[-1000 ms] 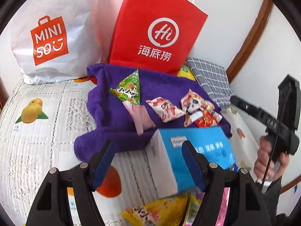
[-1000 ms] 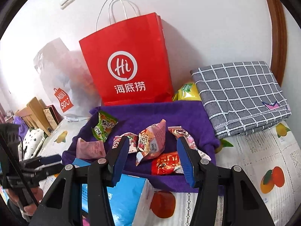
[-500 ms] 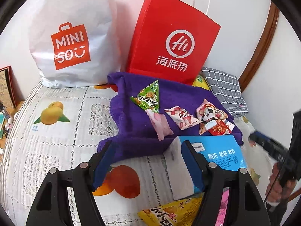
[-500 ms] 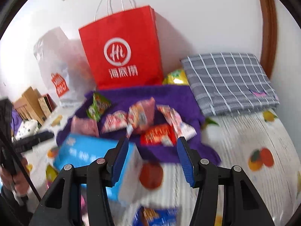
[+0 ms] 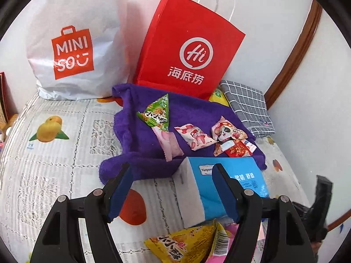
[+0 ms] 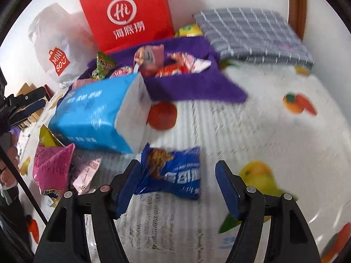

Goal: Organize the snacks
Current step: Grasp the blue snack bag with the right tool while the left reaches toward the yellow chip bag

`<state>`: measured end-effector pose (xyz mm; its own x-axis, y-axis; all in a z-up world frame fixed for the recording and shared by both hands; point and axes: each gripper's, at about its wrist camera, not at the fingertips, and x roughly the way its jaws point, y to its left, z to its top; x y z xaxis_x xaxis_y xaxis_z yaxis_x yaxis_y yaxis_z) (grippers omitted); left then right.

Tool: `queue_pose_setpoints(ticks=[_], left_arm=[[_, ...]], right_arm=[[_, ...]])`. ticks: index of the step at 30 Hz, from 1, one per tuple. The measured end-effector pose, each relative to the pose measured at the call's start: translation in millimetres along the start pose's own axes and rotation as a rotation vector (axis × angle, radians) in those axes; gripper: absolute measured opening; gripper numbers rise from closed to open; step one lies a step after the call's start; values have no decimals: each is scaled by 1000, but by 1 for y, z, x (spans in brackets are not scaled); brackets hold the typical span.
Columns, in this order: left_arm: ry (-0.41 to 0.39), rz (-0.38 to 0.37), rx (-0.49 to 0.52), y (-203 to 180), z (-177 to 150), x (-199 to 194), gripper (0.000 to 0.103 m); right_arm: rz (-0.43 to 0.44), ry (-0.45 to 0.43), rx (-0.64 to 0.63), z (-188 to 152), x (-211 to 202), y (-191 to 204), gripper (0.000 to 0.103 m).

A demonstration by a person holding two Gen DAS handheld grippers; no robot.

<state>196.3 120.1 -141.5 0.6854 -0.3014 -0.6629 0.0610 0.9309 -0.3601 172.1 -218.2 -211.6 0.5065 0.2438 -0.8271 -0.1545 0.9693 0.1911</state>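
- Left view, far left: a white bag stands against the wall on the fruit-print cloth
- Beside it to the right a red bag stands upright, its foot on the back edge of a purple towel
- On the towel, left to right: a green snack, a pink pack just below it, a red-and-white candy, a panda pack and a red pack touching it
- A grey checked cloth lies folded to the right of the towel
- The left gripper hangs with jaws spread wide and nothing between them; a blue tissue box lies past its right finger, against the towel's front edge
- A yellow snack lies near the bottom edge, in front of the box
- Right view, blurred: a magenta pack lies at left, the tissue box above it
- The right gripper is spread wide above a blue snack, which lies flat on the cloth close to the left finger; whether they touch is unclear
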Motion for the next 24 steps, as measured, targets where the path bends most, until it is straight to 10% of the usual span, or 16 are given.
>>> queue_pose_setpoints(ticks=[9, 14, 24], left_arm=[[-15, -19, -4, 2, 1, -5, 71], [-14, -8, -5, 1, 1, -6, 71], [-15, -17, 27, -5, 1, -8, 71]], right_arm=[[-126, -22, -91, -8, 11, 27, 81], [-167, -37, -90, -7, 8, 26, 61], [-158, -39, -77, -5, 8, 22, 56]])
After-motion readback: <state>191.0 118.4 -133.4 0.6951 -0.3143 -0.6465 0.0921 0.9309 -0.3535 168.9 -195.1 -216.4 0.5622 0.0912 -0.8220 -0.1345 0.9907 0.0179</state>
